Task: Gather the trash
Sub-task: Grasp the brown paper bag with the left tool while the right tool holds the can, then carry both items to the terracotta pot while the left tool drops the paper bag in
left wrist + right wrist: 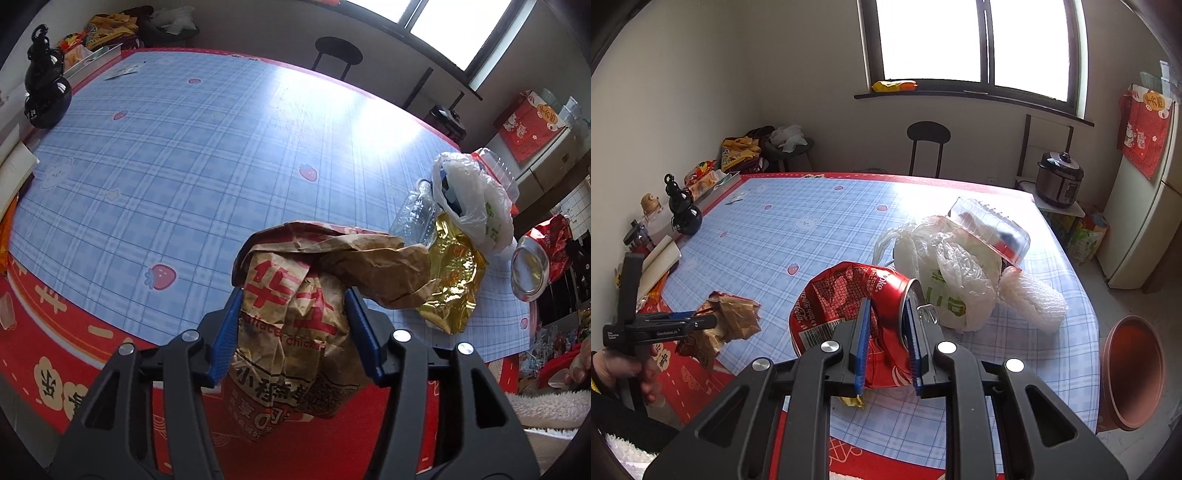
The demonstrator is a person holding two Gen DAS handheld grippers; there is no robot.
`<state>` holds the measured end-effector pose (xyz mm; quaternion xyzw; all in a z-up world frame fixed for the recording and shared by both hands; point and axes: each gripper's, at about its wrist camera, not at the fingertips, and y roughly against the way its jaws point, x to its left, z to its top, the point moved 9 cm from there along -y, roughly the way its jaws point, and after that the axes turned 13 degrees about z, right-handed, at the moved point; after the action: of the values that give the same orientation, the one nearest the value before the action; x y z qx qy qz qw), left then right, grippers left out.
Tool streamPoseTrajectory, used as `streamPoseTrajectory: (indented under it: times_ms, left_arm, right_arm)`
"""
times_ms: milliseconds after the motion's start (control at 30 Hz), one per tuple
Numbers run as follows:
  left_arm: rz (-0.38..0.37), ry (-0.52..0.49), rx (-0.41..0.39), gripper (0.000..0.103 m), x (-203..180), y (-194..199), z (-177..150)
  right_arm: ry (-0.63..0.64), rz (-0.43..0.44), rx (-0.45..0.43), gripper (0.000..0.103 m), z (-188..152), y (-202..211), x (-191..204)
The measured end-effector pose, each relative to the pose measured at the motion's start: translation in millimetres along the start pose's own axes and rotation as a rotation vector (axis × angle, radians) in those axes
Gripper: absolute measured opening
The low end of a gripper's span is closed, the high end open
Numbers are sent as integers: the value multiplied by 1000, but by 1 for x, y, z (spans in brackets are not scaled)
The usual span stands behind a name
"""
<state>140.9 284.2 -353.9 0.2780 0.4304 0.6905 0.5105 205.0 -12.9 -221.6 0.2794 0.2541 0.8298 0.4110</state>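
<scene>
A crumpled brown paper bag (291, 314) with red print hangs above the table's near edge, and my left gripper (294, 295) is shut on it, blue pads pressing both sides. The right wrist view shows that gripper (713, 319) and bag (735, 321) at the left, held by a hand. My right gripper (886, 304) is shut on a crushed red cola can (831, 295), lifted over the table. On the table lie a white plastic bag (953, 280), a clear plastic container (990, 229), a white foam net (1034, 299), a gold foil wrapper (454, 284) and a clear bottle (413, 214).
The table (184, 147) has a blue checked cloth with a red border. An orange-brown bin (1134, 373) stands off its right side. A black gourd ornament (683, 210) and snack packs sit at the far left. A black stool (929, 144) and a rice cooker (1060, 181) stand behind.
</scene>
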Motion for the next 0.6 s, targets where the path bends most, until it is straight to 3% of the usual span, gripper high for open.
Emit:
streamPoseTrajectory:
  times_ms: [133,267,433,600]
  left_arm:
    - [-30,41,-88,57,18,25,40]
    - [-50,-2,-172,57,11,44,80]
    - [-102,-45,-248,57,-31,70,115]
    - [-149,-101,-313,57,-95,102,122]
  right_arm:
    - [-7,-48,-33,20,12,6,-3]
    - [-52,-96,-101,20,22,29,-18]
    - [-132,-148,-189,20,22,71,-49]
    - [-171,-174,-273,20,17,116,-87]
